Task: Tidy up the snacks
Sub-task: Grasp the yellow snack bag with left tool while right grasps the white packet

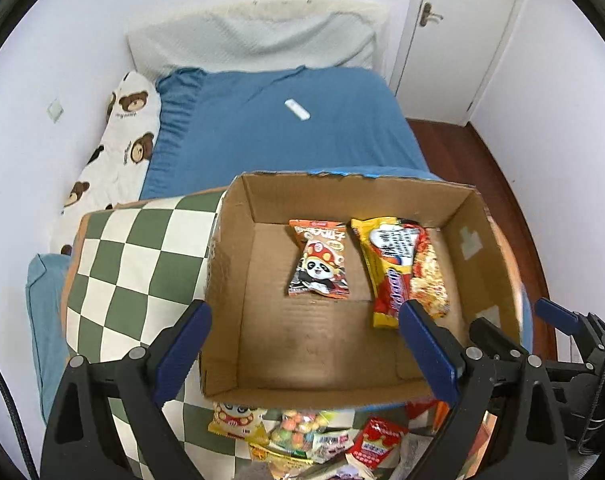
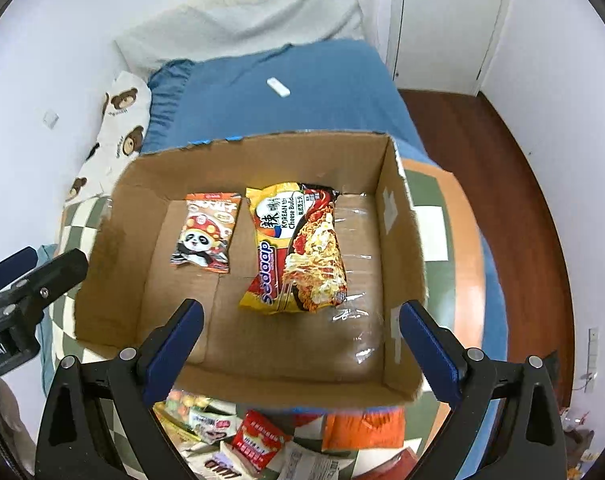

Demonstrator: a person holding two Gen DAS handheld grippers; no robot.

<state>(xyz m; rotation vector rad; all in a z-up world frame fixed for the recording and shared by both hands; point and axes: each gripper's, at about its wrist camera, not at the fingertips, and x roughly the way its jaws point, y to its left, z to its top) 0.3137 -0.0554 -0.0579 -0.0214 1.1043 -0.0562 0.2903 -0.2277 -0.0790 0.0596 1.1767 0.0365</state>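
An open cardboard box (image 1: pixel 238 232) (image 2: pixel 398 208) stands on a green-checked cloth (image 1: pixel 134 248). Inside lie a panda snack packet (image 1: pixel 320 266) (image 2: pixel 206 236) and a yellow-red noodle packet (image 1: pixel 406 268) (image 2: pixel 298 252). A heap of loose snack packets (image 1: pixel 318 440) (image 2: pixel 254 436) lies in front of the box, under both grippers. My left gripper (image 1: pixel 306 344) is open and empty over the box's near side. My right gripper (image 2: pixel 302 344) is open and empty there too. The right gripper shows at the right edge of the left wrist view (image 1: pixel 558 316). The left gripper shows at the left edge of the right wrist view (image 2: pixel 34 272).
Behind the box is a bed with a blue sheet (image 1: pixel 286 132) (image 2: pixel 302 92), a small white object (image 1: pixel 297 109) on it, and a bear-print pillow (image 1: pixel 122 136) by the left wall. Red wood floor (image 2: pixel 522 168) and a white door (image 1: pixel 462 32) lie to the right.
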